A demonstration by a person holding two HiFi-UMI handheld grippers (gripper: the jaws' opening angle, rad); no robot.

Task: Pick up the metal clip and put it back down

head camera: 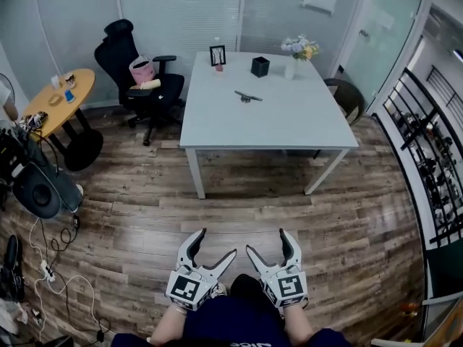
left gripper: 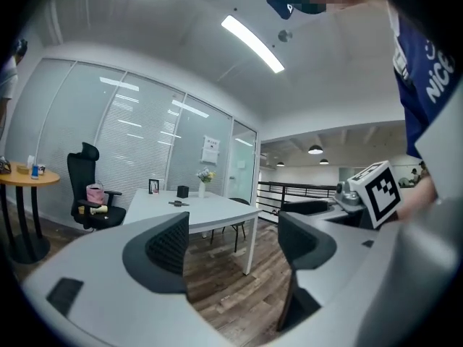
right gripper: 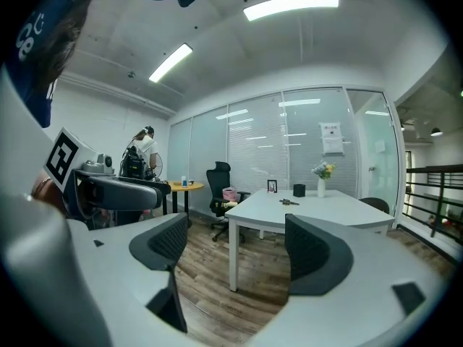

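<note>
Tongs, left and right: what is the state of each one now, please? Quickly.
Left tongs: open, holding nothing.
Right tongs: open, holding nothing.

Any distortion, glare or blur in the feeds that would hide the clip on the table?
Head view: strong fisheye bending at the edges, even light, the metal clip small but sharp on the white table. Left gripper view: dark vignetted corners, bright ceiling light strips, clip tiny. Right gripper view: same vignetting, a glaring overhead strip, table evenly lit.
</note>
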